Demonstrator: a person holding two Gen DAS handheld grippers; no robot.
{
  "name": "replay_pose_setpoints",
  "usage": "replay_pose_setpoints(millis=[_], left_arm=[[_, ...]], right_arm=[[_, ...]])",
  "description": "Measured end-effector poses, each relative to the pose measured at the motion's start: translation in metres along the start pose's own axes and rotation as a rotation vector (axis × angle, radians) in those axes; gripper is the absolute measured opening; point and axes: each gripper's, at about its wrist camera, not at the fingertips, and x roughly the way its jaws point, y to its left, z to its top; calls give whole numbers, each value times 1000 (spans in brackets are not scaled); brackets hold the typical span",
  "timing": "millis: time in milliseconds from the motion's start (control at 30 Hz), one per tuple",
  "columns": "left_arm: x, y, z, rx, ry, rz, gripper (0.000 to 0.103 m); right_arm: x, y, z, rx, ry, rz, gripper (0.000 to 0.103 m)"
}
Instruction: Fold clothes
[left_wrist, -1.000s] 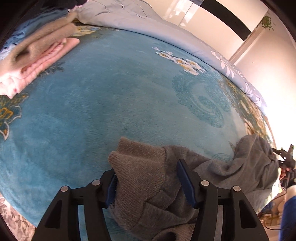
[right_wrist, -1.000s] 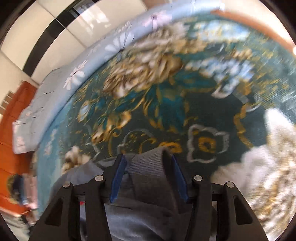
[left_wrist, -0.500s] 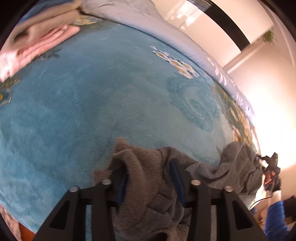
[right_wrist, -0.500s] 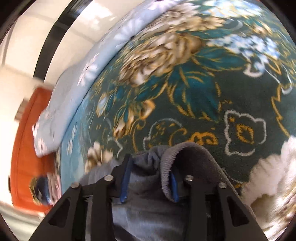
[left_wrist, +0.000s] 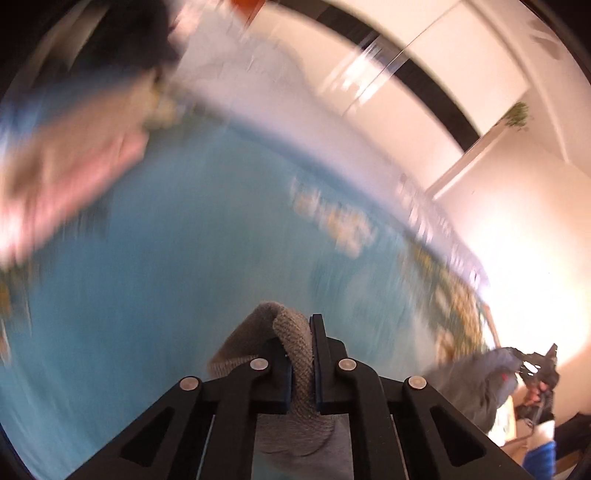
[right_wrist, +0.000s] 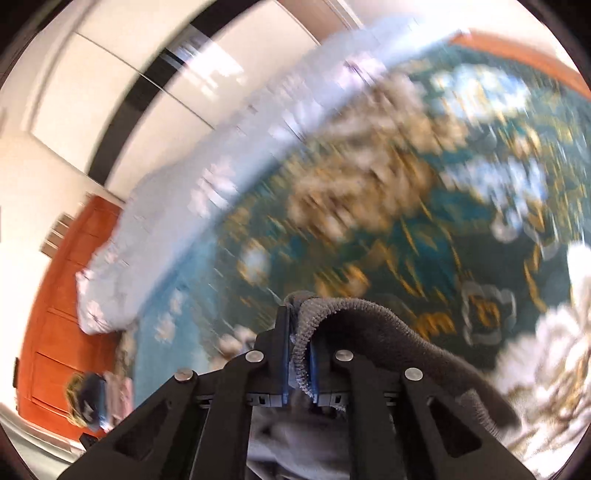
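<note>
Both grippers (fingers closed) pinching grey sweater

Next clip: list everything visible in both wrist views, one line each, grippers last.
grey sweater: one, grey knit, ribbed edge pinched in both grippers, lifted off the blanket.
blanket: one, teal with gold and cream floral pattern, spread over the bed.
duvet: one, pale blue with white flowers, along the far edge of the bed.
folded clothes: one blurred stack, pink and tan, far left on the blanket.
headboard: one, orange wood, left in the right wrist view.
plant: one, green, high on the wall.
left gripper: black, shut on the sweater.
right gripper: black, shut on the sweater.
</note>
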Motion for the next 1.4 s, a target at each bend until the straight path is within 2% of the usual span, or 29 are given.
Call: replay_pose_setpoints(millis=[33,100,233,333,433,533,600,700,767,800,833,900,933,967,1100,1267,1400], left_arm=[[-5,-8,24,26,-70,-1,8],[-9,-19,64,56,-155,7,8],[15,-41,136,136,-218,125,8],[59,-38,172,161,-186,238,8],[120,-7,184,85,-96,309,8],[173,22,168,71,-4,392,8],[188,35,147,54,41,414,8],[200,61,125,-19,108,419,11],[199,75,119,-86,138,390,12],[195,80,117,-119,152,366,17],[191,83,114,-142,163,348,28],[178,84,108,-171,177,312,42],[169,82,104,-172,181,288,48],[160,80,98,-170,186,263,49],[117,58,59,-99,226,188,53],[54,30,-24,12,302,42,59],[18,16,-87,66,379,4,61]], right_arm=[[-6,13,11,-19,-33,18,6],[-14,41,32,-62,-92,44,5],[-14,81,70,-109,-189,41,4],[8,94,90,-115,-223,-1,4],[52,86,94,-92,-176,-46,4],[100,68,85,-70,-98,-108,4],[121,53,77,-58,-46,-138,4],[137,38,68,-63,0,-187,5],[135,33,65,-60,3,-184,7],[133,31,65,-57,2,-172,10],[129,32,64,-59,-3,-170,13],[116,36,60,-87,-23,-192,32],[108,38,58,-107,-36,-195,45],[99,39,54,-123,-47,-190,48],[65,31,21,-147,-32,-199,49],[42,2,-67,-182,82,-255,51],[27,-11,-130,-155,113,-225,51]])
